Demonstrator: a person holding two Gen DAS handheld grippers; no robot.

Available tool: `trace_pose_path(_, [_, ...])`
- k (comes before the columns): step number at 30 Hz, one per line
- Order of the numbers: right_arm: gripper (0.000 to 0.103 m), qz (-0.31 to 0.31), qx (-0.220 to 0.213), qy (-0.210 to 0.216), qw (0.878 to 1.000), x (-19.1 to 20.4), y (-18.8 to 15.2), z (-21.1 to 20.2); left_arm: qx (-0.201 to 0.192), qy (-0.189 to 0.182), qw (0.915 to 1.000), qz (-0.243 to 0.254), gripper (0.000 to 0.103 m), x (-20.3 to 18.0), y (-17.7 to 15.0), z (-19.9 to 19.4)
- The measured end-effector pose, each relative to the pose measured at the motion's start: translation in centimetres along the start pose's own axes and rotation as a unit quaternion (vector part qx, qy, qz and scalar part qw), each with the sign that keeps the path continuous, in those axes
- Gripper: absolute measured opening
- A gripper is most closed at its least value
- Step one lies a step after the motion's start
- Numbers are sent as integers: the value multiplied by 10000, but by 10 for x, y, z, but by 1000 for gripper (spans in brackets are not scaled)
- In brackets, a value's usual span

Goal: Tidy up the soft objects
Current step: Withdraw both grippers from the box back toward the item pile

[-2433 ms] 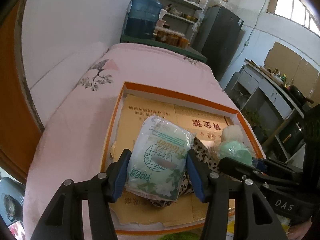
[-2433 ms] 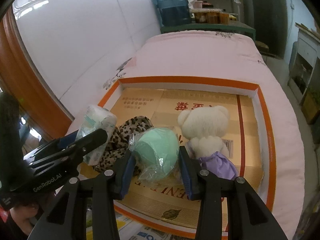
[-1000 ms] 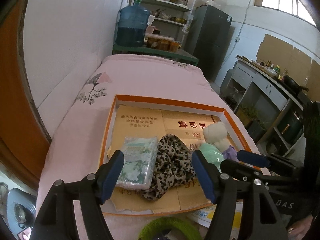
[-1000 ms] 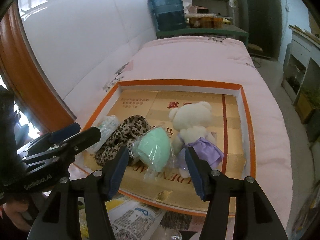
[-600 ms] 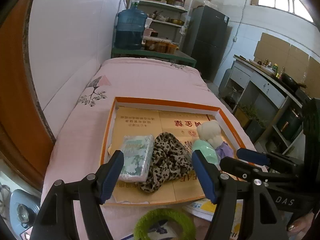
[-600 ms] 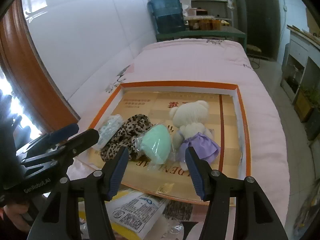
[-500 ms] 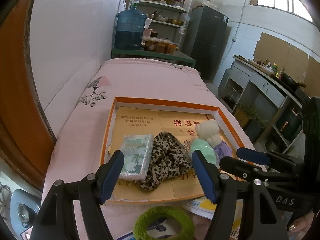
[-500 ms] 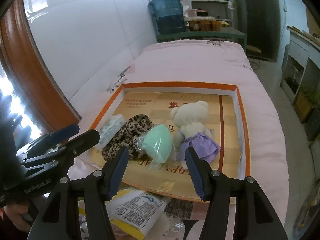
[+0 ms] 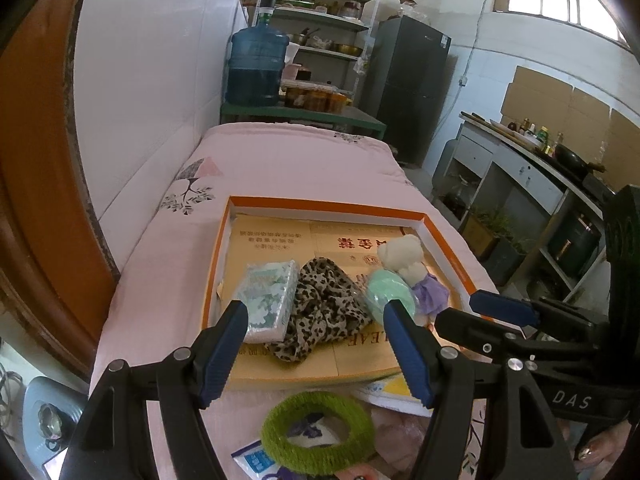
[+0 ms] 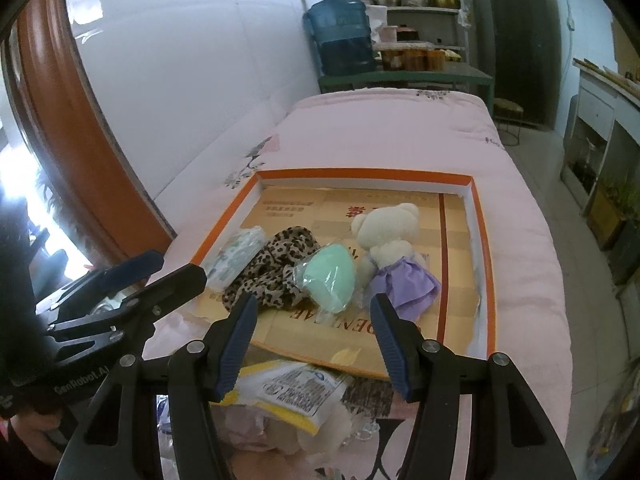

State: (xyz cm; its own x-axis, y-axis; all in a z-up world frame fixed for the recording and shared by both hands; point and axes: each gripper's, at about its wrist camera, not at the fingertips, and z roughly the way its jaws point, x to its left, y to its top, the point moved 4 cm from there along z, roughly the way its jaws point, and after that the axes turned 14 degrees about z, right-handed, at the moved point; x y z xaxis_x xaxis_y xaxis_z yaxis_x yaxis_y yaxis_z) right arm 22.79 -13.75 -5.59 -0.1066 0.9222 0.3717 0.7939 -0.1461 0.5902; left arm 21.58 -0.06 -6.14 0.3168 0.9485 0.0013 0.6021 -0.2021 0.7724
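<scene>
A shallow orange-rimmed box [image 9: 320,204] [image 10: 482,240] lies on the pink bedcover. Inside it, left to right, rest a green-printed tissue pack [image 9: 269,300] [image 10: 232,256], a leopard-print cloth [image 9: 324,312] [image 10: 272,272], a mint sponge in clear wrap [image 9: 388,294] [image 10: 330,278] and a white teddy in a purple skirt [image 9: 404,258] [image 10: 390,236]. My left gripper [image 9: 316,344] hangs open in front of the box's near edge with nothing between its fingers. My right gripper [image 10: 312,336] is likewise open and empty, short of the sponge.
Near me on the bedcover lie a fuzzy green ring [image 9: 318,432], a blue-white sachet [image 9: 256,460] and a printed yellow-edged packet [image 10: 296,394]. A white wall and orange headboard [image 9: 32,200] run along the left. Shelves with a water jug [image 9: 256,68] stand beyond.
Both grippers let go of the tissue pack and the sponge, which now lie in the box. Both have since drawn back and up, bringing the green ring and packets into view.
</scene>
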Motion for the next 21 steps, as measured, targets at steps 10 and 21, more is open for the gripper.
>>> trace_pose_path(10, [60, -44, -58, 29, 10000, 7, -6, -13, -33, -33, 10000, -23, 70, -3, -7, -11])
trace_pose_path(21, [60, -136, -105, 77, 9998, 16, -16, -28, -68, -65, 10000, -33, 70, -4, -14, -24])
